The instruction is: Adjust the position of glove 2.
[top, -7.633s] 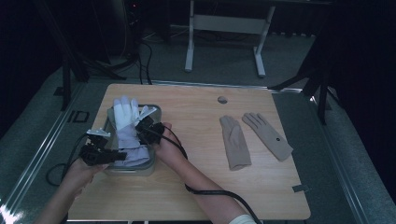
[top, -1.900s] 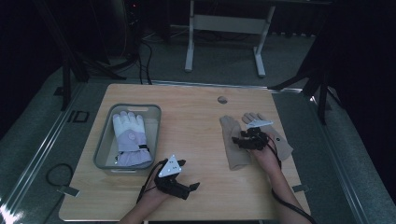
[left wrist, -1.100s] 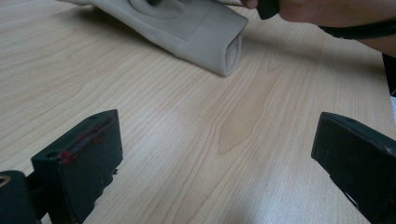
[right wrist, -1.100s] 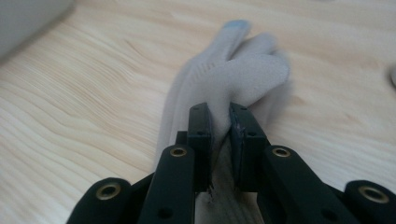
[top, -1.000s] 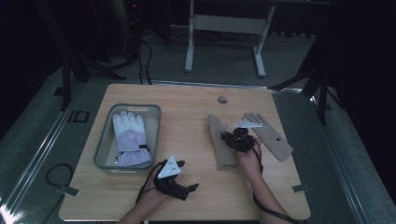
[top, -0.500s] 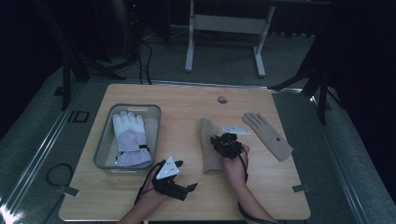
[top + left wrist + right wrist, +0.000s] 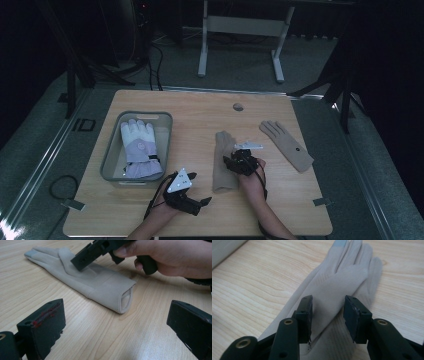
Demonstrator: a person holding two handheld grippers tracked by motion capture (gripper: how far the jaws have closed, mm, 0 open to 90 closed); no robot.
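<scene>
A beige knit glove [image 7: 222, 162] lies flat at the table's middle, fingers pointing away from the person, cuff toward my left gripper [image 7: 116, 322]. My right gripper [image 7: 232, 161] hovers low over its palm. Its jaws have just been opening and now stand apart, either side of the glove's thumb [image 7: 342, 282], pads off the cloth. The matching beige glove [image 7: 286, 145] lies further right. My left gripper [image 7: 199, 189] rests near the front edge, open wide and empty, facing the cuff [image 7: 125, 298].
A grey basket [image 7: 111, 160] at the left holds a white and lilac padded glove [image 7: 139, 147]. A small round grommet [image 7: 238, 106] sits near the table's far edge [image 7: 200, 92]. Cables trail from both grippers over the front.
The right gripper drew the beige glove leftward from beside its mate to the table's middle, then parted its jaws. The left gripper stayed put.
</scene>
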